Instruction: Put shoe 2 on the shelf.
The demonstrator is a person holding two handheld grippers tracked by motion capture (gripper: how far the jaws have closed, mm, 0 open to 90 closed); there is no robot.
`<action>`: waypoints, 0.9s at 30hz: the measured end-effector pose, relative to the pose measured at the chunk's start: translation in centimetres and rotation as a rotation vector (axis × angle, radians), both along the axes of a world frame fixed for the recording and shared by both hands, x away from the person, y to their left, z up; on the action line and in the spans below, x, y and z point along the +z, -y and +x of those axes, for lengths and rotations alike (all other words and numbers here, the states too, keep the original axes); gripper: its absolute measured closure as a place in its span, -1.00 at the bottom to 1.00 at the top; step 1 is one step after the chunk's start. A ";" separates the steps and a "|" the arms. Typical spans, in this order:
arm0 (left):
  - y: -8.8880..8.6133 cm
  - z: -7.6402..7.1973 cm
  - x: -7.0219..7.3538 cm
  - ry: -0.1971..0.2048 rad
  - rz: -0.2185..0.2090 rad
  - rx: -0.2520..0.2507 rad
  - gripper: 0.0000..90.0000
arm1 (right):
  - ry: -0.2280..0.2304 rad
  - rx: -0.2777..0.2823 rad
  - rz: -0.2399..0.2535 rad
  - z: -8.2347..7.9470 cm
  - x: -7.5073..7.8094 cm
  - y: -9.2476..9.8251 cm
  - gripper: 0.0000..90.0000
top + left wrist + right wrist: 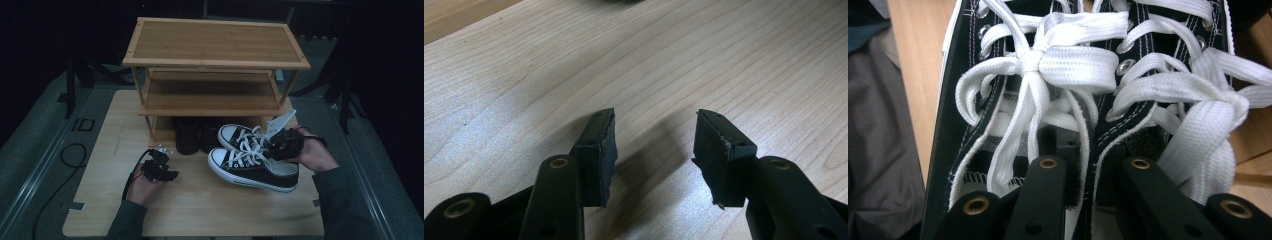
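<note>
Two black canvas sneakers (252, 162), white laces, white soles, side by side

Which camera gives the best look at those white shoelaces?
The right gripper view: the white shoelaces and their knots fill it close up. The high view shows them small on the black canvas sneakers; the left gripper view shows bare wooden table.

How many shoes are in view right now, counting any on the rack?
4. Two black-and-white sneakers sit side by side, pinched together at their inner sides by the right gripper. Two dark shoes stand on the rack's bottom shelf; more may be hidden in the shadow there.
</note>
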State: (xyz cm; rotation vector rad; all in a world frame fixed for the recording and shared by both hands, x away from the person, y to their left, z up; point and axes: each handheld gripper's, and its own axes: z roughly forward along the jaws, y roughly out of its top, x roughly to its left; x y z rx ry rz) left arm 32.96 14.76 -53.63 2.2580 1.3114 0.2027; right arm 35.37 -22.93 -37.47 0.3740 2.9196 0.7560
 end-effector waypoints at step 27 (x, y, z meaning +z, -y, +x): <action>-0.1 0.0 0.0 -0.001 -0.004 0.000 0.15 | 0.061 0.118 0.097 1.7 6.6 -2.5 0.89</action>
